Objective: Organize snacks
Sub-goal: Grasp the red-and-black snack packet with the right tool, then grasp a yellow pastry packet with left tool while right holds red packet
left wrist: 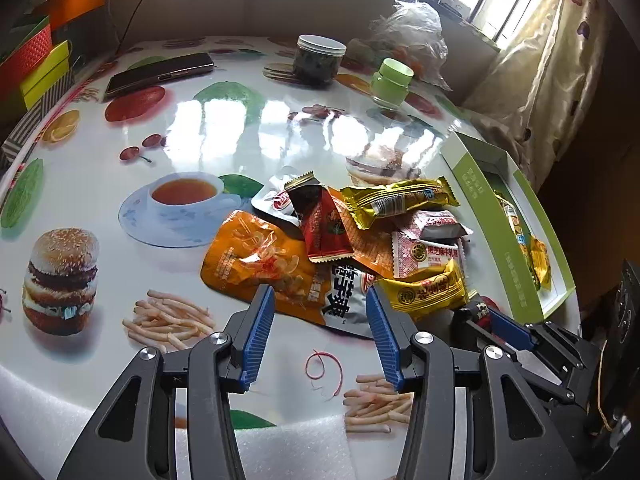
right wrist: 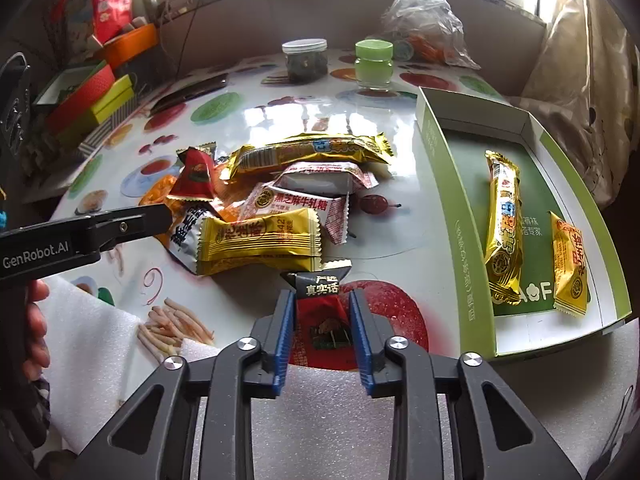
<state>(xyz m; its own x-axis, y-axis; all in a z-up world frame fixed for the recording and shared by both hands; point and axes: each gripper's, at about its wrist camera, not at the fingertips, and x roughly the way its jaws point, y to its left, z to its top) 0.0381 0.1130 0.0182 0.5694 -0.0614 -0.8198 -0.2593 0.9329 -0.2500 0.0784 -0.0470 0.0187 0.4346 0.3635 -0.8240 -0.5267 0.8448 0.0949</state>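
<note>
A pile of snack packets (left wrist: 360,236) lies on the fruit-print table (left wrist: 200,128); it also shows in the right wrist view (right wrist: 272,204). My left gripper (left wrist: 320,300) is open, its fingers over the near edge of the pile, above an orange packet (left wrist: 256,256) and a white packet (left wrist: 344,292). My right gripper (right wrist: 322,304) is shut on a red and black snack packet (right wrist: 320,312), just in front of the pile. A green and white box (right wrist: 528,216) at the right holds a long gold bar (right wrist: 504,224) and a small yellow packet (right wrist: 568,264).
A clear jar (right wrist: 305,58), a green-lidded jar (right wrist: 374,62) and a plastic bag (right wrist: 424,20) stand at the table's far side. A phone (left wrist: 160,74) lies far left. Coloured boxes (right wrist: 92,92) are stacked at the left. White foam (right wrist: 320,420) covers the near edge.
</note>
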